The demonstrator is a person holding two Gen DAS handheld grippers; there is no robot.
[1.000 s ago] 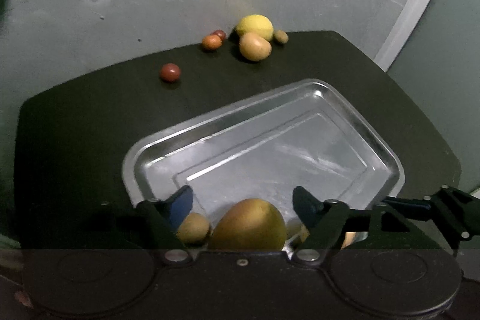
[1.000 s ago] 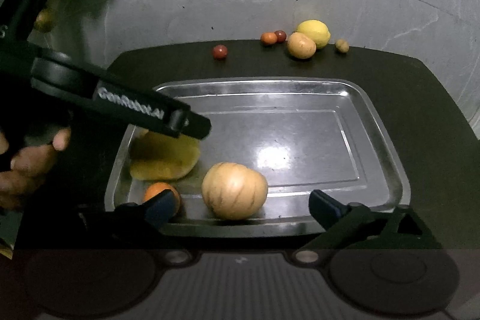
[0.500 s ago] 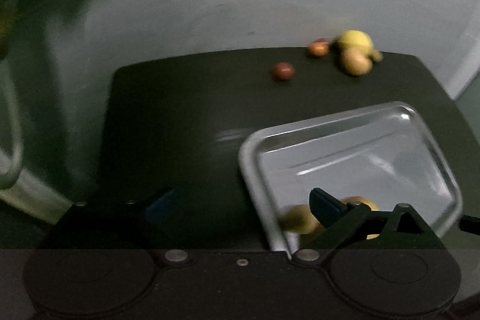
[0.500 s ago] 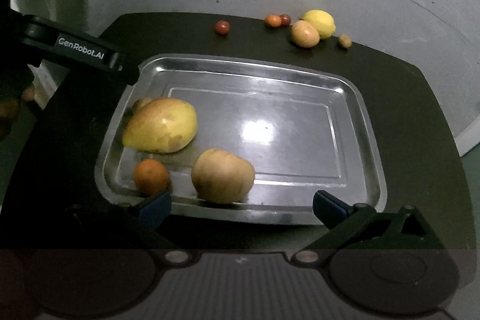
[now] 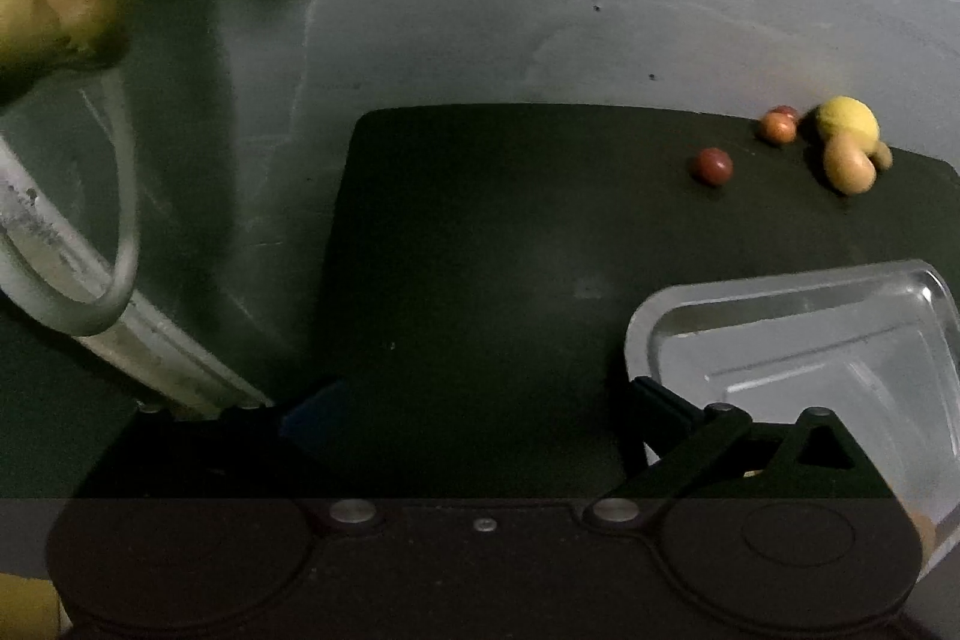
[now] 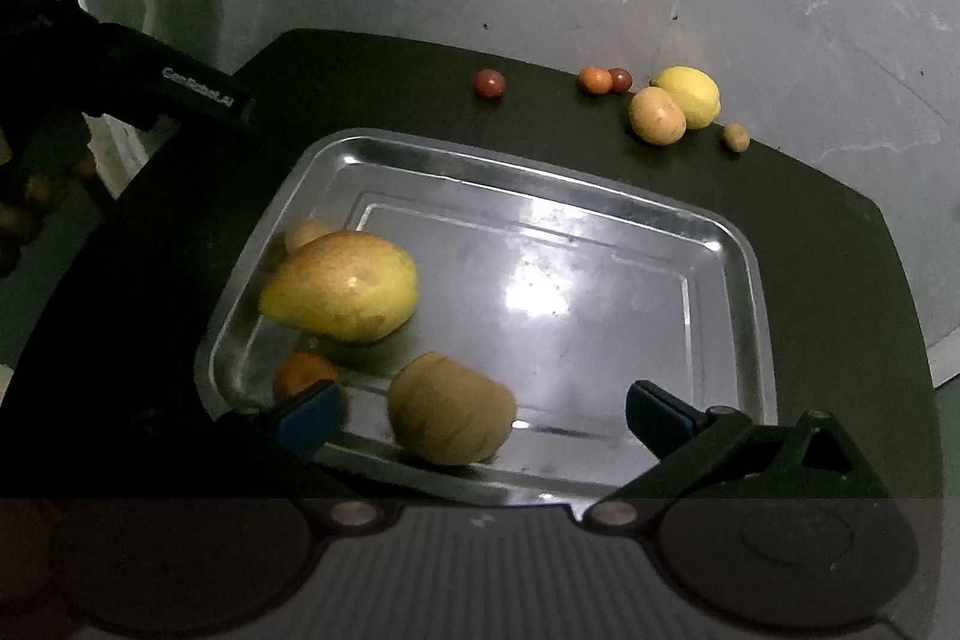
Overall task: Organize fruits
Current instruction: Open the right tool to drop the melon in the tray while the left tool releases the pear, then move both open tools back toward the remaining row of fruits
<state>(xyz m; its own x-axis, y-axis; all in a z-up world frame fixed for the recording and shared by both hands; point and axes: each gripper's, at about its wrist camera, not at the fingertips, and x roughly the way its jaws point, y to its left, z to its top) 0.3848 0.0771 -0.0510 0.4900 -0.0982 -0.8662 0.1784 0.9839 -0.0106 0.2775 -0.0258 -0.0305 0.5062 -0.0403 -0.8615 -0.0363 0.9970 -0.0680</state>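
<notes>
While resting in the near-left part of the metal tray [image 6: 738,244]: mango [image 6: 345,293], small orange [image 6: 300,377], ribbed tan fruit [image 6: 450,424]. Still loose along the dark table's [image 6: 840,250] far edge: lemon [image 6: 690,94] and small fruits. Right gripper [image 6: 480,415] spread wide, empty, over the tray's near rim. Left gripper [image 5: 480,400] equally wide apart, holding nothing.

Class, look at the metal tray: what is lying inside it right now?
Inside the tray: a mango, a tan ribbed fruit, a small orange fruit and a pale fruit half hidden behind the mango. What lies beneath them cannot be seen.
</notes>
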